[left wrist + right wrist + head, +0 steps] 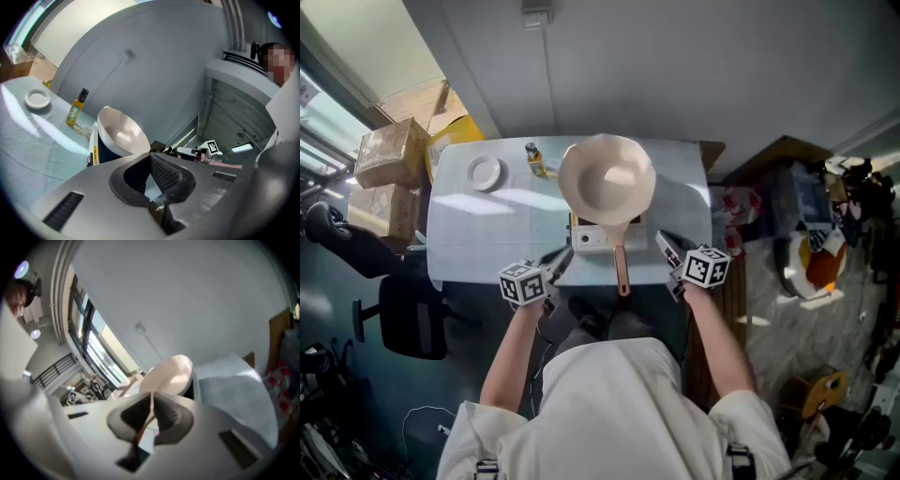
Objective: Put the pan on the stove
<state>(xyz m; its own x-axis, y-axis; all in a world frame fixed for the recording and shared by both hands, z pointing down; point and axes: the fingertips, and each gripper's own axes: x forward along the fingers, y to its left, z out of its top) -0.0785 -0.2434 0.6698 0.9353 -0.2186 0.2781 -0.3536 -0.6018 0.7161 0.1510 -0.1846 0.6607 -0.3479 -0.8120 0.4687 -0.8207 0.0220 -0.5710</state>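
Head view: we see a table (478,239) w/ a pale, glossy, creased cover, set against a grey wall (675,66). Far left on it sits a small round white dish (485,172). An upright bottle (532,159) of yellow liquid w/ a dark cap stands between dish and pan (607,180), just beside the pan's rim. Cardboard boxes (391,155) are stacked left of the table, and a black chair (411,314) stands at lower left.

The pan rests on the stove (591,236) at the table's near-centre edge. The pan is a deep, round, matte cream bowl shape. Its slim copper-brown handle (622,267) points back toward the person. The stove is a low white box w/ a black top; most of it is hidden under the pan.

Both forearms reach fwd from the body, and each gripper carries its marker cube on top. The left gripper (150,154) sits left of the handle and the right gripper (152,393) right of it. Both angle inward toward the stove and touch neither handle nor pan. In each gripper view the ribbed black pads are pressed together at the tips, w/ nothing pinched.
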